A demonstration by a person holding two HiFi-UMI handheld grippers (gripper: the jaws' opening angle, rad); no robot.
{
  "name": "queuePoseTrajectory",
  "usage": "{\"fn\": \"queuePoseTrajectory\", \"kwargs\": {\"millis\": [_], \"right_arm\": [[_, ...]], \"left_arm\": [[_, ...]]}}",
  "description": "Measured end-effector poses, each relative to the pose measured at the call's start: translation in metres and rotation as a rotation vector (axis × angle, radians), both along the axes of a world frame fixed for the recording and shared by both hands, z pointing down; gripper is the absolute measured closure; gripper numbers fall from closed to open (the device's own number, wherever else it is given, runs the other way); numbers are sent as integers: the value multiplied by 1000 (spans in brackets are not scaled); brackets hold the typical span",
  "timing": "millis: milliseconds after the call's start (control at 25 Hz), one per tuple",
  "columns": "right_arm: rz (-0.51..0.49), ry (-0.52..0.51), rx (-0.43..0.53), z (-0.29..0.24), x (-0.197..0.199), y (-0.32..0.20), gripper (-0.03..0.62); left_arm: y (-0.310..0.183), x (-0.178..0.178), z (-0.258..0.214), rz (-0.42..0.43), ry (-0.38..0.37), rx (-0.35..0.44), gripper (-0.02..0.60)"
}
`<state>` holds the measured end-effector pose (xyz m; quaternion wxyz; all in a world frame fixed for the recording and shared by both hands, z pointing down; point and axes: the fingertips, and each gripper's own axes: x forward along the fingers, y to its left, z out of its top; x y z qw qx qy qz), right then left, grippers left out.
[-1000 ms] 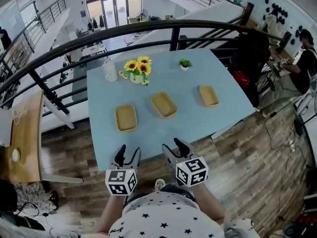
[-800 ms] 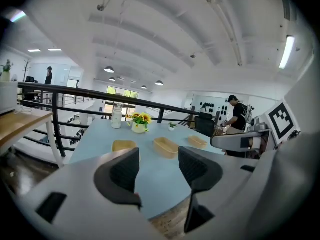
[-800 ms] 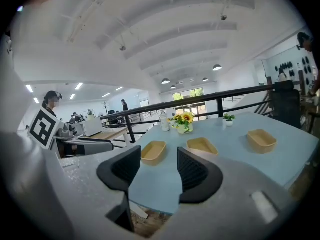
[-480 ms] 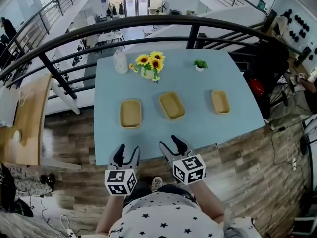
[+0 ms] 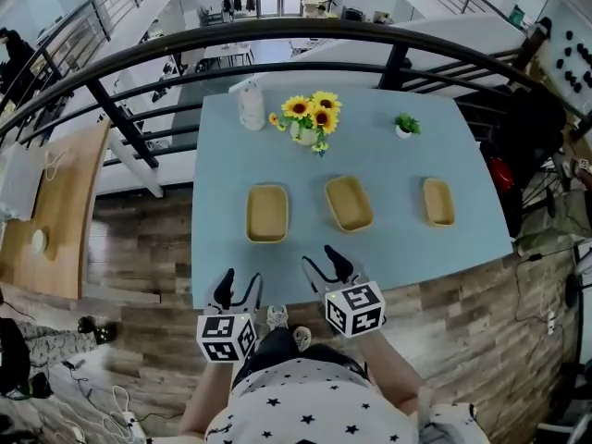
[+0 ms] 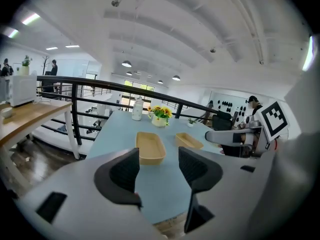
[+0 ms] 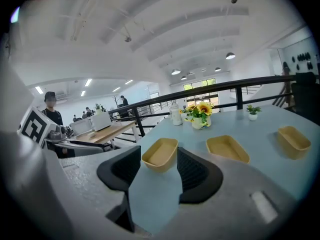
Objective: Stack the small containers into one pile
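Three shallow yellow containers lie in a row on the light blue table [image 5: 388,257]: a left one [image 5: 267,213], a middle one [image 5: 349,203] and a right one [image 5: 438,202]. None is stacked on another. My left gripper [image 5: 238,285] hovers open at the table's near edge, short of the left container [image 6: 150,147]. My right gripper [image 5: 324,263] is open too, above the near edge, between the left and middle containers. In the right gripper view the left container [image 7: 160,153] shows between the jaws, with the middle one [image 7: 227,148] and right one [image 7: 293,140] beyond.
A vase of sunflowers [image 5: 313,118], a white bottle [image 5: 251,104] and a small potted plant [image 5: 404,125] stand along the table's far side. A black railing [image 5: 277,35] curves behind the table. A wooden table [image 5: 51,211] stands to the left, over a wood floor.
The view has shifted, so the table and containers sit further right and lower in the frame. Both grippers stay open near the table's front edge, the right one slightly further forward.
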<state>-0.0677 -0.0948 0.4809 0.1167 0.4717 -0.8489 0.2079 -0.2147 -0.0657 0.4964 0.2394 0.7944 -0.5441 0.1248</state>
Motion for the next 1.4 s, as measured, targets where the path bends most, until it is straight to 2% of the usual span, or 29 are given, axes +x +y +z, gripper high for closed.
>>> {"fn": "queuePoseTrajectory", "kwargs": {"millis": [320, 680, 1240, 1400], "right_arm": [[16, -5, -43, 17, -23, -49, 382], [20, 64, -84, 46, -41, -90, 382], [93, 125, -185, 100, -49, -129, 384], [108, 142, -215, 113, -51, -135, 402]], "left_arm": [[-43, -20, 2, -17, -7, -4, 354], [-79, -33, 13, -4, 2, -22, 354], [-106, -42, 37, 44, 4, -62, 354], [-112, -46, 40, 51, 3, -69, 354]]}}
